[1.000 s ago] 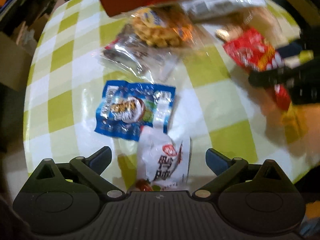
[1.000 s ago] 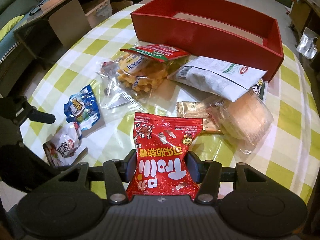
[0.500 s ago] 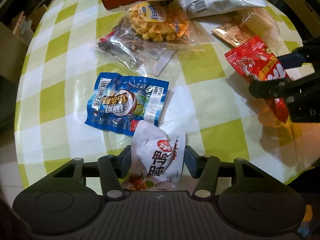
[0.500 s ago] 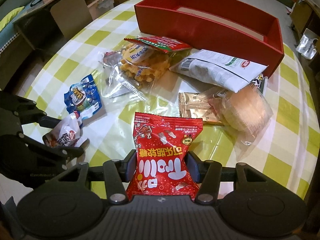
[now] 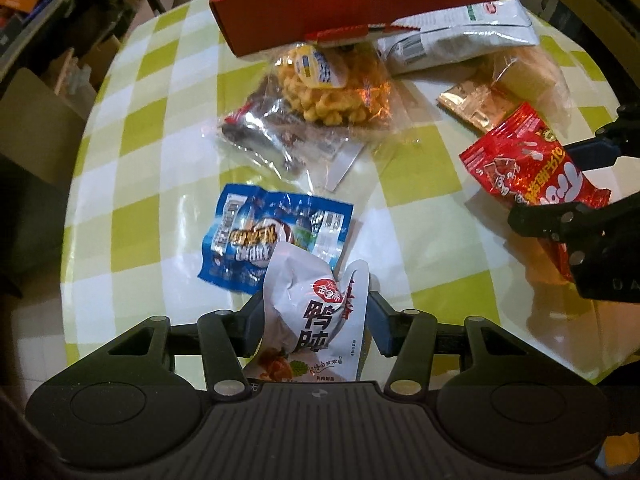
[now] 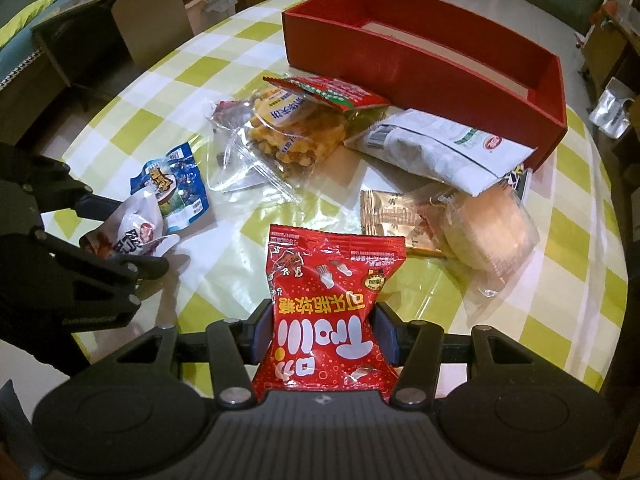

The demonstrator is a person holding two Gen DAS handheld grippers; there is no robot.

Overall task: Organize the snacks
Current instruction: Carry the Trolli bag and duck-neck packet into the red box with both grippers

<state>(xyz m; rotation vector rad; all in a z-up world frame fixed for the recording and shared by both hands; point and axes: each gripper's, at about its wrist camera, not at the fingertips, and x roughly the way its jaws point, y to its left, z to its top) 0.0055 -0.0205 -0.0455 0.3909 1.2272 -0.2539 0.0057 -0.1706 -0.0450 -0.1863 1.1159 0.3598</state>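
Left gripper [image 5: 316, 312] pinches the white packet [image 5: 316, 316] between its fingers — right gripper [image 6: 324, 332] likewise clamps the red packet [image 6: 328, 304]

Eight snack packets [image 6: 335, 304]; one red box [image 6: 424, 80]; one checked table [image 6: 580, 216]; two grippers [image 6: 325, 330]

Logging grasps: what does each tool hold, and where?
Left tool: white snack packet, pinched across its middle. Right tool: red candy bag, across its lower half.

Both claw-mounted views look down closely, sharing the checkered table [image 5: 120, 152] [image 6: 168, 80].
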